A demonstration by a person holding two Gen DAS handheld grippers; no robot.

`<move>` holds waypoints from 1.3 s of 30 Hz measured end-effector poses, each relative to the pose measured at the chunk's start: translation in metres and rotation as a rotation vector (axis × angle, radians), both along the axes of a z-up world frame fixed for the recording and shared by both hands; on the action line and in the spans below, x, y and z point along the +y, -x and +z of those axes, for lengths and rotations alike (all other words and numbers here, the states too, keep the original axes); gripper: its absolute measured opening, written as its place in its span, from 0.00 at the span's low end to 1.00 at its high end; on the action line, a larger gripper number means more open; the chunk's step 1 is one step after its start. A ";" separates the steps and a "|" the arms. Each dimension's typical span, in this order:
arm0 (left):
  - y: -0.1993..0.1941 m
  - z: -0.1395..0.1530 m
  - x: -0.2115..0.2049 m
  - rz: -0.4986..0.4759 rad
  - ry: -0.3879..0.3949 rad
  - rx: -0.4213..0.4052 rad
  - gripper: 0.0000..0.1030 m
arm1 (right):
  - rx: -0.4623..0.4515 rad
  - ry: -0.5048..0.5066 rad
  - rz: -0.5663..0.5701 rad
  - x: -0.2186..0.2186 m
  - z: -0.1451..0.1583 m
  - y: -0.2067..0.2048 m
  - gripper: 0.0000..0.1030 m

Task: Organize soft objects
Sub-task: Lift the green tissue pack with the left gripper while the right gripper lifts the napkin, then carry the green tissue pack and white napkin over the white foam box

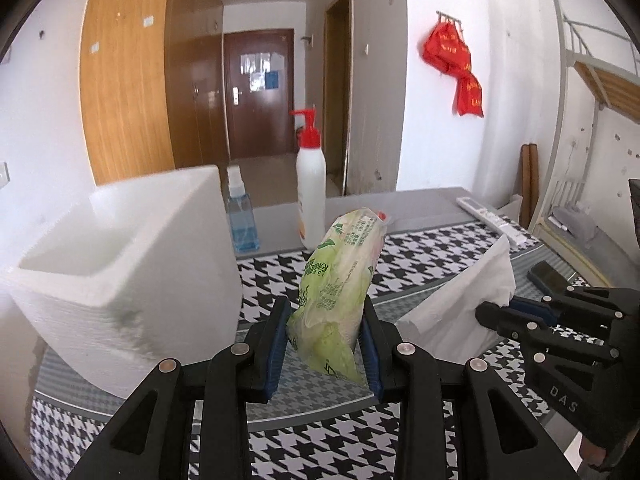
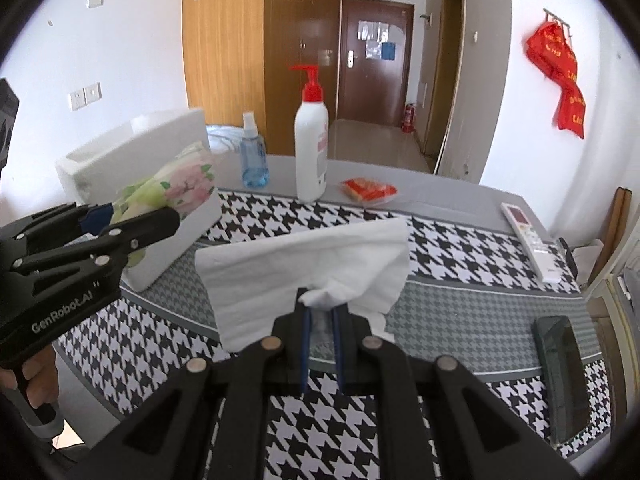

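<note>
White foam box stands beside pump bottle and spray bottle

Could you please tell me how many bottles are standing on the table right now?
2. The white pump bottle with a red pump stands at the far edge, near the middle. The blue spray bottle stands just left of it, beside the white foam box. Others could be hidden behind the box.
</note>
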State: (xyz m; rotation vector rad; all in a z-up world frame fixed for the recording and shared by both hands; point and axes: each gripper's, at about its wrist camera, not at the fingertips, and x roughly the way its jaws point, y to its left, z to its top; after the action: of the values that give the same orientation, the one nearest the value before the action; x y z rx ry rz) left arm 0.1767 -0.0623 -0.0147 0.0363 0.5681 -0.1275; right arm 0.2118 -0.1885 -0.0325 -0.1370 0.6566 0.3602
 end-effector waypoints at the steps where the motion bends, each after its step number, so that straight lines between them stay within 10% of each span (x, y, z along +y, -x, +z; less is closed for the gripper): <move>1: 0.002 0.002 0.000 -0.001 -0.001 -0.007 0.34 | -0.007 -0.004 0.000 -0.001 0.002 0.001 0.13; 39: 0.029 0.067 0.025 0.059 -0.035 -0.238 0.34 | -0.195 -0.140 -0.001 -0.006 0.066 0.014 0.12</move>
State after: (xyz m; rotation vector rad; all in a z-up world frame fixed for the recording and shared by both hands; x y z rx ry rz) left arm 0.1478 -0.0373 0.0523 0.0679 0.3332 -0.0546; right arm 0.1976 -0.1943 0.0334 -0.0372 0.4369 0.3853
